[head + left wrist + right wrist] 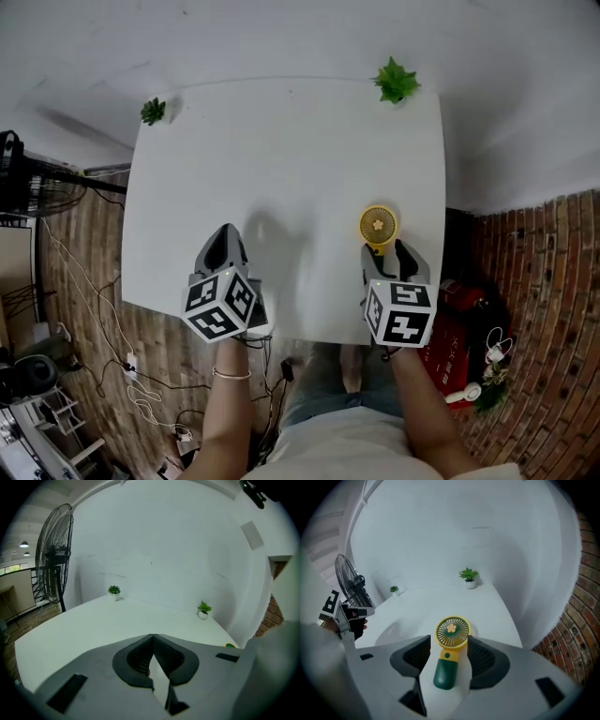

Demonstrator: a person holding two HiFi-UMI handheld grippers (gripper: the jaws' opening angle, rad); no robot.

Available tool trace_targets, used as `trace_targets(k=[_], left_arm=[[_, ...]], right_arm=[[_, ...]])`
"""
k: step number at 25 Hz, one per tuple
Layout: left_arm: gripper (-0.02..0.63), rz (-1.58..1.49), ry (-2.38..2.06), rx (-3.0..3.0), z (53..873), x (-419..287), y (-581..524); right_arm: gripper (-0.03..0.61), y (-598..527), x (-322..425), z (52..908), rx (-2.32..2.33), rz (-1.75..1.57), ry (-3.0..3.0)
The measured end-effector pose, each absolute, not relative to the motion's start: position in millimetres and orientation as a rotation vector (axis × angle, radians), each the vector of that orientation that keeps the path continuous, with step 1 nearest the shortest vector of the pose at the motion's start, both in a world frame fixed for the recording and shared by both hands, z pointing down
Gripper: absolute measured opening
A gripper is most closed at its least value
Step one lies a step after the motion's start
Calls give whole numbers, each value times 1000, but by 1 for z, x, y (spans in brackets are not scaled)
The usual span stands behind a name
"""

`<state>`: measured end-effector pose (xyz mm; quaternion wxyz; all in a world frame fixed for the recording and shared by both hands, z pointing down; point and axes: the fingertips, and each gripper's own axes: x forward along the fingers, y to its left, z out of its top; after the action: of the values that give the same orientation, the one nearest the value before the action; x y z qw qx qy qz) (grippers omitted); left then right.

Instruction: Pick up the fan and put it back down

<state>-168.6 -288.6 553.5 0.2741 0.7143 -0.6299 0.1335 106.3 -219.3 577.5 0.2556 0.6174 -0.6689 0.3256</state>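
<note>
The white desk (281,159) is taken up almost wholly by bare surface, with one small potted plant (396,82) set at its far right corner and another (153,111) at its far left corner. Over the near edge the two claws are held side by side and well apart. The left claw (225,246) is seen left of the middle of that edge; in the left gripper view its jaws are brought together at the tips (153,640) and nothing is held between them. The right claw (388,251) is held close to the right edge of the desk, towards the near right corner, and its jaws are spread wide. The fan (378,229), a small hand fan with a yellow head and a dark green handle, is laid flat on the desk just there. Its long axis is lined up with the right claw's own line of approach: the head is turned towards the far edge and the handle towards the near edge. In the right gripper view the fan (449,656) is found straight ahead of the right claw (448,643), the handle lying in the gap between the two jaws with bare desk visible on either side, so no grip is judged to be made yet. The pick-up is judged to fall to the right claw, by far the nearer, with the jaws to be closed across the handle.
</note>
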Motion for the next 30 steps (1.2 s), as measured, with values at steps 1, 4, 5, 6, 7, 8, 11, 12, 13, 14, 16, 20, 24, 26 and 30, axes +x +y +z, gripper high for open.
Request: trace_targets(k=[1, 4, 5, 6, 7, 8, 11, 12, 13, 14, 16, 20, 24, 26, 30], left_arm=[[11, 351, -1701, 1917, 551, -168, -287], [11, 318, -1727, 1907, 539, -165, -285], [11, 306, -1737, 1907, 534, -163, -284], [11, 295, -1748, 1910, 528, -162, -283], [11, 283, -1759, 1913, 522, -161, -283], [11, 272, -1770, 1916, 515, -160, -282], [11, 232, -1811, 1922, 493, -159, -278], [11, 217, -1827, 1924, 485, -159, -277], [11, 201, -1844, 1926, 477, -159, -277], [11, 182, -1862, 1929, 468, -159, -277], [11, 140, -1897, 1936, 450, -159, -278], [11, 67, -1965, 1962, 410, -157, -279], [11, -7, -2000, 2018, 369, -150, -281], [11, -40, -2010, 2065, 344, -145, -283], [11, -118, -2047, 2120, 302, -139, -292]], right_arm=[[245, -220, 108, 572, 1676, 871, -1828], [242, -227, 121, 554, 1697, 822, -1861], [239, -231, 127, 547, 1711, 803, -1868], [236, -235, 136, 539, 1729, 783, -1874], [235, -239, 145, 531, 1751, 760, -1879], [231, -243, 156, 521, 1775, 735, -1884], [207, -255, 191, 485, 1870, 656, -1910], [201, -259, 204, 471, 1905, 628, -1919], [188, -262, 217, 457, 1941, 598, -1926], [171, -266, 230, 443, 1976, 567, -1931], [136, -271, 254, 415, 2043, 502, -1942], [78, -277, 295, 360, 2156, 367, -1972], [32, -276, 335, 303, 2297, 174, -1986], [2, -272, 352, 277, 2357, 96, -1994], [2, -267, 371, 236, 2402, -49, -2046]])
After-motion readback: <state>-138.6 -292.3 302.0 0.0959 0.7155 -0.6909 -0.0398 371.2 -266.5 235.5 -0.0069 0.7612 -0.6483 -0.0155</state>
